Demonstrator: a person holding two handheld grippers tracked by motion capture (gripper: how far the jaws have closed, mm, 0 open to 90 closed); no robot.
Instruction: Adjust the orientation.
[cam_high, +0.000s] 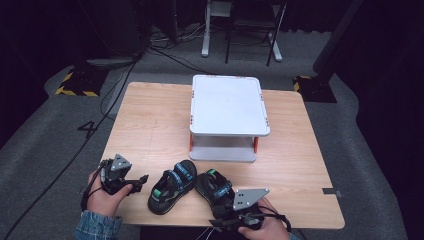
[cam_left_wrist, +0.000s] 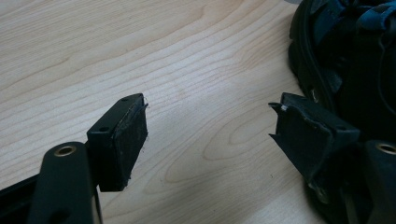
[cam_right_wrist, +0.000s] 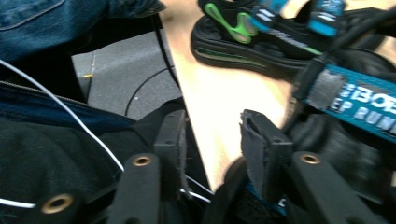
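Two sandals lie on the tabletop (cam_high: 150, 130) in front of the white rack (cam_high: 227, 107). The left sandal (cam_high: 172, 186) is flanked by the left gripper (cam_left_wrist: 208, 135), jaws wide and empty. The right sandal (cam_high: 215, 187) is approached by the right gripper (cam_right_wrist: 212, 149), jaws part-open, nothing gripped; closing on its heel seems needed next.

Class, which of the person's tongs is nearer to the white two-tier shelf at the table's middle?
Left. The left tongs sit at the shelf's near-left; the right tongs lie farther back at the near table edge, behind the sandals.

From above we look down on the table (cam_high: 150, 125); both gripper views skim close, sharing the sandals (cam_high: 172, 185).
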